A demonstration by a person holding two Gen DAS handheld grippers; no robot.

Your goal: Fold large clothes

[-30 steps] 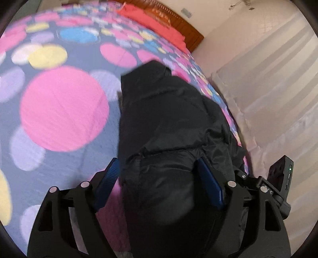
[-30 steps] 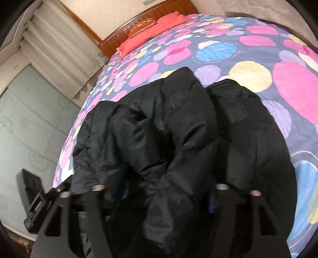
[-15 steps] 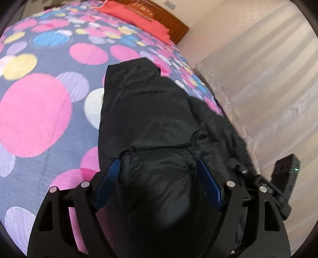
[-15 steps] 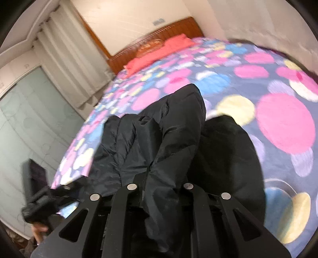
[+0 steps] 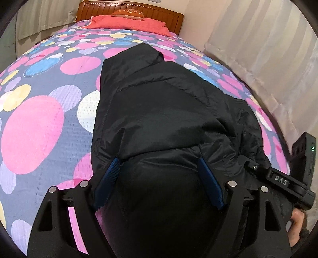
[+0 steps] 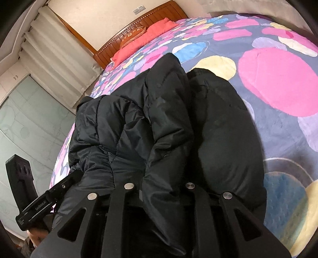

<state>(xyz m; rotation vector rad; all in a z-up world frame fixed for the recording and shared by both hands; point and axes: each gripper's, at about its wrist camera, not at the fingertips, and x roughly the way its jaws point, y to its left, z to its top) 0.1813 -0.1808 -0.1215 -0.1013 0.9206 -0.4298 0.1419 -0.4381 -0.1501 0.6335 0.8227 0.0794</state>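
Note:
A large black puffer jacket [image 5: 165,111] lies bunched on the bed and also fills the right wrist view [image 6: 159,123]. My left gripper [image 5: 159,182] stands wide open, its blue pads [image 5: 107,182] on either side of a bulge of jacket fabric between them. My right gripper [image 6: 159,190] is shut on a thick fold of the jacket; its fingertips are buried in the fabric. The right gripper shows at the right edge of the left wrist view [image 5: 282,178], and the left gripper at the left of the right wrist view [image 6: 35,206].
The bed has a bedspread [image 5: 39,123] with pink, yellow and blue circles. A red pillow [image 5: 129,21] lies by the wooden headboard [image 5: 129,8]. Pale curtains [image 5: 268,49] hang along the bed's side. Frosted glass doors [image 6: 29,123] stand beyond the bed.
My right gripper has closed on a fold of the jacket. Both grippers have lifted and tilted, so more of the bed and headboard shows. The left gripper stays open.

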